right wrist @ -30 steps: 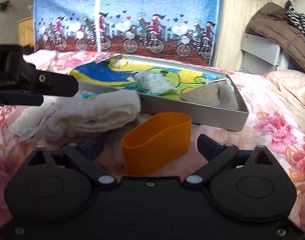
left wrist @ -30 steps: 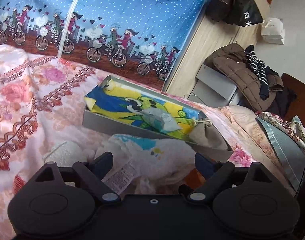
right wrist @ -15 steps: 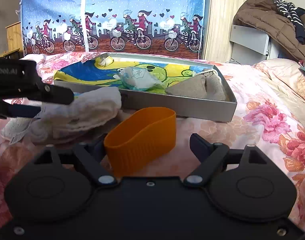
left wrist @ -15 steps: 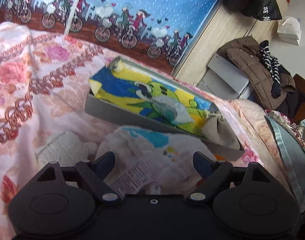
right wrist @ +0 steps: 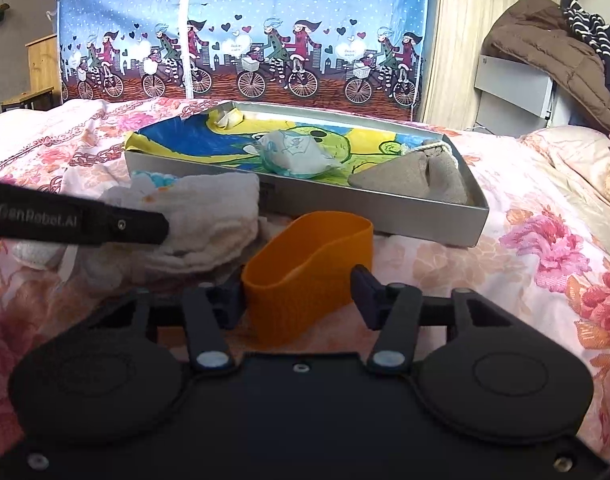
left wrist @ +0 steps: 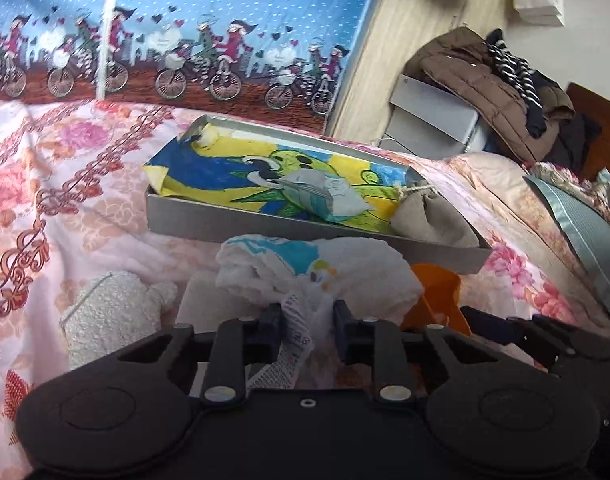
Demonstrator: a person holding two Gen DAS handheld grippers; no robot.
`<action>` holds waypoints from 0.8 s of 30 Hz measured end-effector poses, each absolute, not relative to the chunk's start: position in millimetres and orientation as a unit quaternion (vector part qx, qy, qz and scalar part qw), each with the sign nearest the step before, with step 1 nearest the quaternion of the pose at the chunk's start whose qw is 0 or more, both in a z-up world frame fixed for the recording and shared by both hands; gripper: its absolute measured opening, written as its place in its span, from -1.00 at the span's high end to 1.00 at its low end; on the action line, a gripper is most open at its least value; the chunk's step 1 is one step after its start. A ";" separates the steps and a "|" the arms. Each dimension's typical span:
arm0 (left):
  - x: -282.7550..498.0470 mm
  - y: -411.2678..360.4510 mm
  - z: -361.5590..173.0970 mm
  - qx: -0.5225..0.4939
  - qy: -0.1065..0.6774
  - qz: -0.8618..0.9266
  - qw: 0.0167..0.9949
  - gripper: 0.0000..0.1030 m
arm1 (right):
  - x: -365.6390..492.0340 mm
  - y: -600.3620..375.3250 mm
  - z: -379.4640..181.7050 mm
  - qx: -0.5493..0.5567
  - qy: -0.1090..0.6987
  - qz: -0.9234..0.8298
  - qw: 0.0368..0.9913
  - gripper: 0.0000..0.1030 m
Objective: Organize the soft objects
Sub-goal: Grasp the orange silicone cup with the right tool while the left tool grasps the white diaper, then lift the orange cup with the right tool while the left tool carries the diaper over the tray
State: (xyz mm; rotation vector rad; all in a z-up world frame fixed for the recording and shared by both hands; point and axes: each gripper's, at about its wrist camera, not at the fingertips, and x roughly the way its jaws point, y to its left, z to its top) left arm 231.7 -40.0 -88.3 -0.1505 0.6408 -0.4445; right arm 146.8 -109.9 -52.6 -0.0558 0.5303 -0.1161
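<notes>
We saw the white towel (left wrist: 321,272) bunched on the floral bedspread (left wrist: 65,184) before the grey tray (left wrist: 305,228); the left gripper (left wrist: 307,330) was closing on its near edge. The right gripper (right wrist: 299,294) was closing around the orange cup (right wrist: 309,268), its right pad apart.

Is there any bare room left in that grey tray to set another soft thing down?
Yes. In the grey tray, the blue-and-yellow lining is bare between the small white pouch and the left wall, by the crumpled paper in the far corner. The right end is crowded by the beige drawstring bag. In front, the white towel and orange sleeve fill the bedspread.
</notes>
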 end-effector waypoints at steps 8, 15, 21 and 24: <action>212.3 -62.3 -89.5 0.015 0.269 -0.248 0.930 0.57 | 146.3 -119.7 -53.0 -0.017 0.265 -0.081 0.961 0.45; 218.2 -61.1 -94.3 0.011 0.290 -0.242 0.926 0.45 | 149.1 -125.0 -59.2 0.005 0.281 -0.078 0.957 0.48; 213.9 -60.9 -91.8 0.011 0.283 -0.240 0.929 0.71 | 147.0 -118.3 -56.7 -0.003 0.282 -0.069 0.957 0.82; 209.1 -58.4 -85.4 -0.002 0.267 -0.235 0.934 0.75 | 143.3 -114.2 -49.9 -0.023 0.268 -0.074 0.960 0.86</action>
